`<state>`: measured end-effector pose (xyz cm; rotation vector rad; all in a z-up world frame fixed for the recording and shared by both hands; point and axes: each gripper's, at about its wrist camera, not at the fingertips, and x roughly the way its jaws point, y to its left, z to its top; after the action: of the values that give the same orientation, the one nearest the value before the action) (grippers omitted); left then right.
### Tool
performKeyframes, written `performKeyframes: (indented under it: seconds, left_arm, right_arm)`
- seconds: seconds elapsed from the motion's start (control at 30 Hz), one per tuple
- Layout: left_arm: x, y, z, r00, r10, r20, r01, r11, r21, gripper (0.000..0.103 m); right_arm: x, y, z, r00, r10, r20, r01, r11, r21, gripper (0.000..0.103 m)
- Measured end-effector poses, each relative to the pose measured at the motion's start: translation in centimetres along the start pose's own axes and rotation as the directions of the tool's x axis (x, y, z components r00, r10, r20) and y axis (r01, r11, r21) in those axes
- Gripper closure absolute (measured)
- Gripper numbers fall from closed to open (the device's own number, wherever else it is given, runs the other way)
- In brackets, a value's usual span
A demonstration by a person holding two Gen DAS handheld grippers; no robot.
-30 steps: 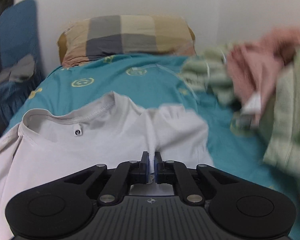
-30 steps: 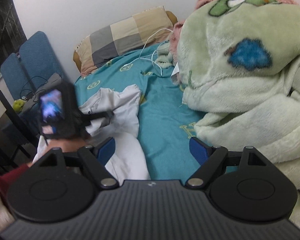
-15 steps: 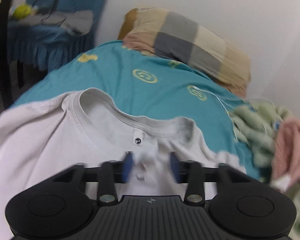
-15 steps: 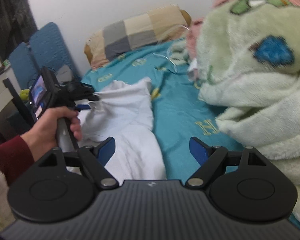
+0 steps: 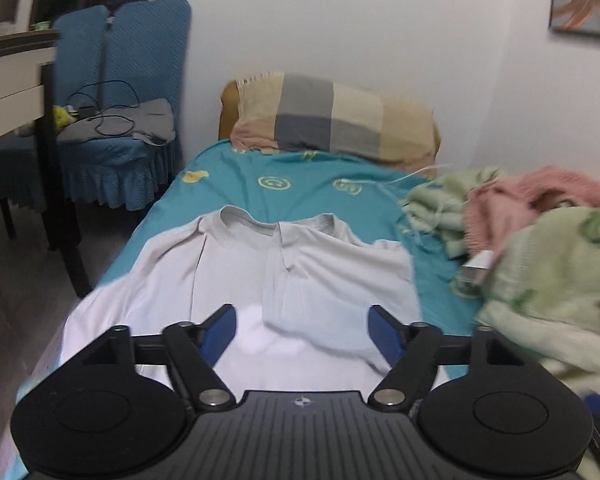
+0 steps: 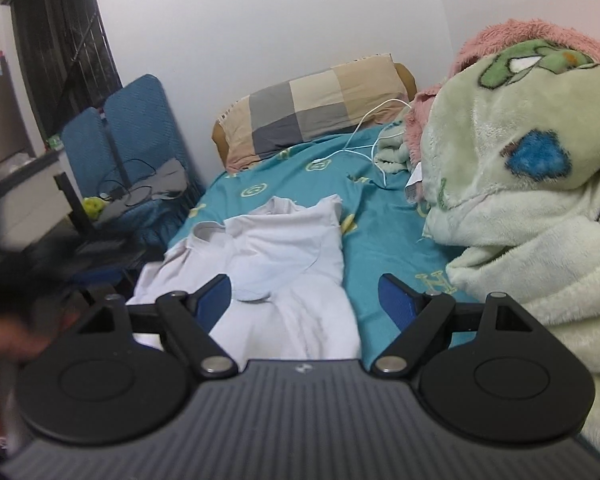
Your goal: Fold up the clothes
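A pale grey T-shirt (image 5: 300, 280) lies on the teal bedsheet (image 5: 300, 184), collar toward the pillow, its right side folded in over the middle. It also shows in the right wrist view (image 6: 284, 248). My left gripper (image 5: 302, 330) is open and empty, held above the shirt's lower part. My right gripper (image 6: 306, 300) is open and empty, over the shirt's near right edge. A blurred hand (image 6: 4, 344) shows at the left edge of the right wrist view.
A checked pillow (image 5: 332, 120) lies at the bed's head. A pale green blanket (image 6: 520, 200) with pink fleece (image 5: 532, 196) is heaped on the right. A white cable (image 6: 364, 148) crosses the sheet. Blue chairs (image 5: 120, 100) and a table (image 5: 16, 80) stand left.
My left gripper let go of the shirt's fold, opened wide and drew back and up. The folded part now lies flat on the shirt. The right gripper stayed open.
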<state>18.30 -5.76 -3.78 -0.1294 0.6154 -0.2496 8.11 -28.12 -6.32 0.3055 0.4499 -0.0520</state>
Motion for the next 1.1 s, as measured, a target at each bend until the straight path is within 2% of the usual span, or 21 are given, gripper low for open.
performKeyframes:
  seconds: [0.07, 0.2, 0.4, 0.53, 0.67, 1.1]
  left_arm:
    - [-3.0, 0.2, -2.0, 1.0, -0.016, -0.011, 0.016, 1.0, -0.027, 0.026]
    - [-7.8, 0.0, -5.2, 1.0, -0.018, -0.006, 0.018, 1.0, -0.01, 0.026]
    - [-13.2, -1.2, -8.2, 0.997, -0.032, 0.067, 0.03, 0.999, 0.031, 0.024]
    - [-13.9, -1.9, -9.5, 0.998, -0.04, 0.054, 0.037, 0.998, 0.049, 0.024]
    - [-13.2, -2.7, -9.9, 0.998, -0.042, 0.04, 0.039, 0.996, 0.082, 0.024]
    - [-10.7, -2.9, -11.1, 0.998, -0.053, -0.038, 0.055, 0.996, 0.072, 0.024]
  right_arm:
    - [-1.3, 0.3, 0.0, 1.0, 0.007, 0.009, -0.007, 1.0, -0.005, 0.021]
    - [-4.0, 0.8, 0.0, 0.999, 0.02, 0.028, -0.02, 1.0, -0.016, 0.021]
    - [-8.1, 0.9, -1.6, 0.999, 0.003, 0.049, 0.001, 0.998, -0.066, 0.02]
    - [-10.4, 1.0, -2.8, 0.998, -0.017, 0.058, 0.023, 0.995, -0.098, 0.02]
    - [-10.0, 0.9, -2.7, 0.998, -0.027, 0.05, 0.031, 0.996, -0.086, 0.02]
    - [-8.9, -0.1, -2.6, 1.0, -0.009, 0.029, 0.01, 0.999, -0.041, 0.02]
